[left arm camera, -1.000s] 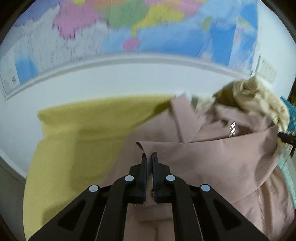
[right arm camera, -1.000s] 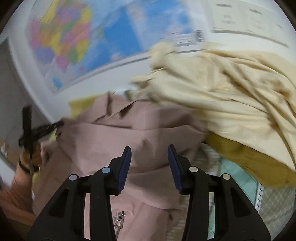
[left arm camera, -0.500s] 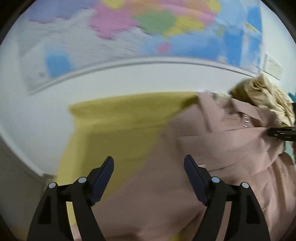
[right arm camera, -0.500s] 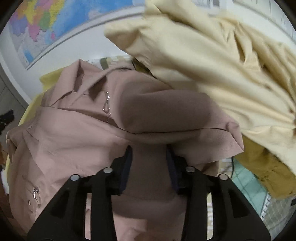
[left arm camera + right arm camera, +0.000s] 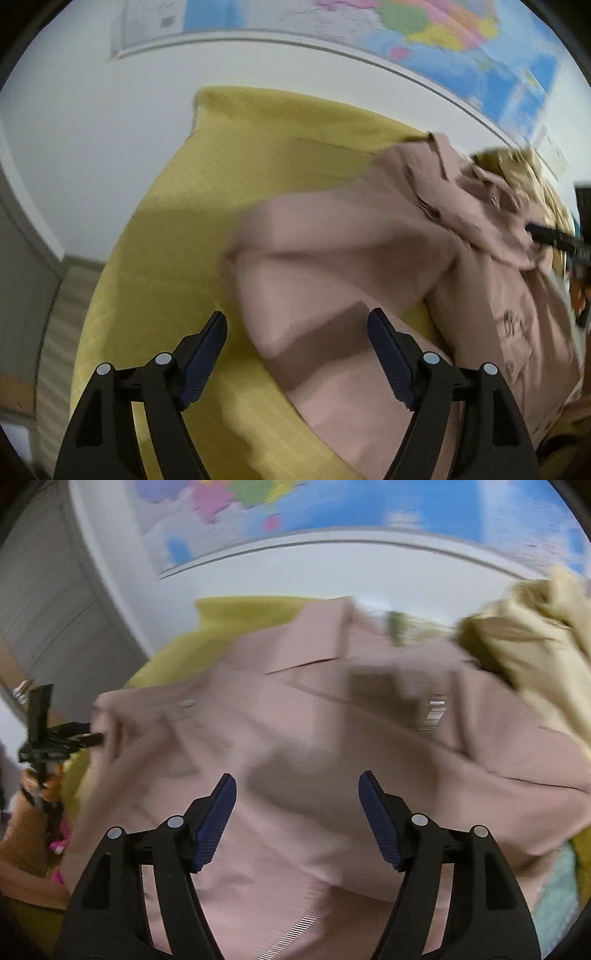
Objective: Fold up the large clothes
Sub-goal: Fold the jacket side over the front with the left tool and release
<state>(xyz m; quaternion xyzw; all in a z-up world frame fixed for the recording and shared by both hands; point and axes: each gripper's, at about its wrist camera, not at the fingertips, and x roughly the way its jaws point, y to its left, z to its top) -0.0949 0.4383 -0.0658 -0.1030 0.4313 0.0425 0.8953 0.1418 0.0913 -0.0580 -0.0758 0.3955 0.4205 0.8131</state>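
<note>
Home-like room, wall map [image 5: 369,506], clothes pile [image 5: 535,646], yellow cover [image 5: 221,184]

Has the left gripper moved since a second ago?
Yes. The left gripper, its jaws just opened off the pink jacket, has shifted left, toward the yellow cloth.

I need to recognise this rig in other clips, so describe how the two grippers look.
The left gripper and right gripper look alike: black angular plastic frames with triangular cut-outs, each ending in two fingers faced with dark blue ribbed pads. Round silver rivets mark the finger joints. No cables or sleeves show.
</note>
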